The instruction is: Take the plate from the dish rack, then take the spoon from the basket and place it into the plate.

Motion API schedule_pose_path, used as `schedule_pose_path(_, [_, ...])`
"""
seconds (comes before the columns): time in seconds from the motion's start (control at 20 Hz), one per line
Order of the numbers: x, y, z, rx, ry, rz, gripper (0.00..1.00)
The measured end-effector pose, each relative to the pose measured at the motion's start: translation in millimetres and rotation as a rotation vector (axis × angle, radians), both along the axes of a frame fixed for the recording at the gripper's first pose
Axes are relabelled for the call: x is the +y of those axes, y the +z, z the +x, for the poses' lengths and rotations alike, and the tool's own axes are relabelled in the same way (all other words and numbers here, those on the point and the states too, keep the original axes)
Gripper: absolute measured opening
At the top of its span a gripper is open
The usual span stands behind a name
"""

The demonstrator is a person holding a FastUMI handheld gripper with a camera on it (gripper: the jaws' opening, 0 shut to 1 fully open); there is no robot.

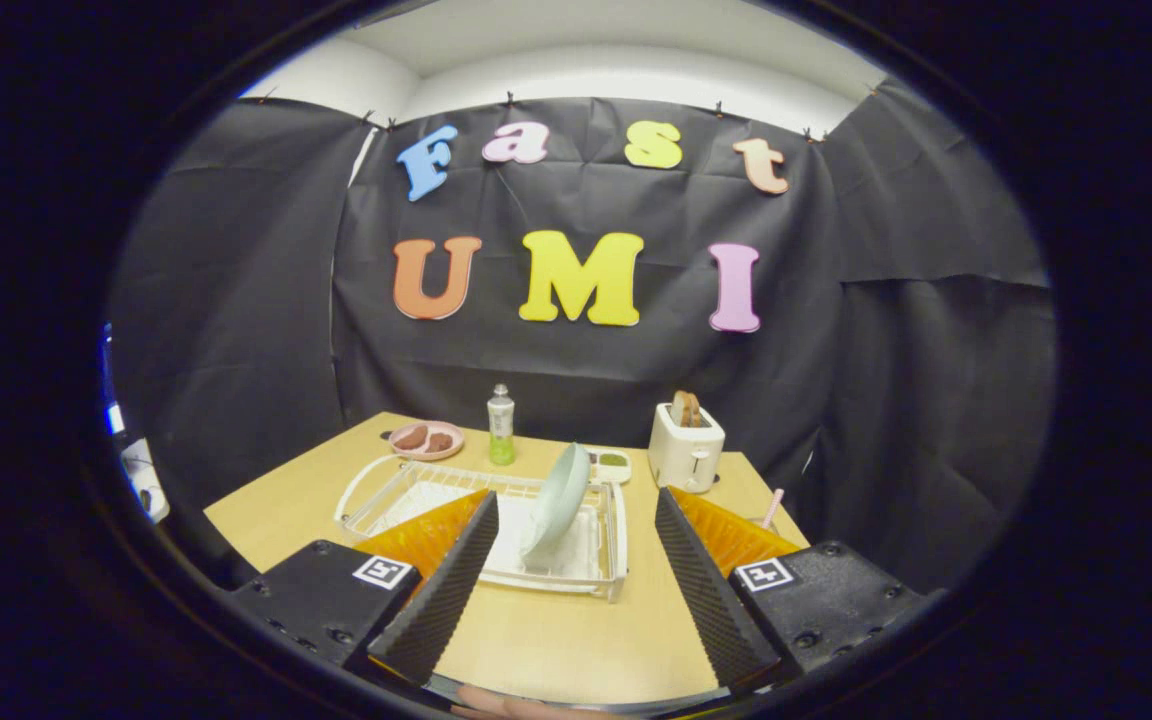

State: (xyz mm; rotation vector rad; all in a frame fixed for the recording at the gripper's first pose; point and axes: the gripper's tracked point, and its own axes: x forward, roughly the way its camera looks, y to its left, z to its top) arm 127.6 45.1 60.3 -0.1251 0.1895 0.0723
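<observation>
On the pale wooden surface [556,630] just ahead of my tongs [568,575], which gape wide and grip nothing, the pale green round plate [556,500] stands on edge, tilted, in the white wire dish rack [406,490].

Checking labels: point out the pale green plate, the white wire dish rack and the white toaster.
pale green plate [558,500], gripper view, its back face.
white wire dish rack [376,487], gripper view, far rim.
white toaster [684,452], gripper view, front panel.

Matt wooden table [576,625], glossy smooth plate [558,500], white wire dish rack [376,495], ribbed fingers [448,590].
</observation>
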Motion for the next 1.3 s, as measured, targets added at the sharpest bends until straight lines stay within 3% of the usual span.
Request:
schedule_pose_path(0.3, [26.8, -0.3, 101.4, 0.221, -0.018, -0.046, 1.00])
schedule_pose_path(0.55, [34.5, -27.7, 174.0, 0.509, -0.060, -0.122, 0.95])
schedule_pose_path(0.8, [30.9, -39.7, 220.2, 0.780, -0.141, -0.022, 0.73])
schedule_pose_path(1.1, [28.0, -59.5, 243.9, 0.903, -0.199, -0.131, 0.36])
schedule_pose_path(1.3, [21.1, -58.0, 244.7, 0.877, -0.271, -0.316, 0.25])
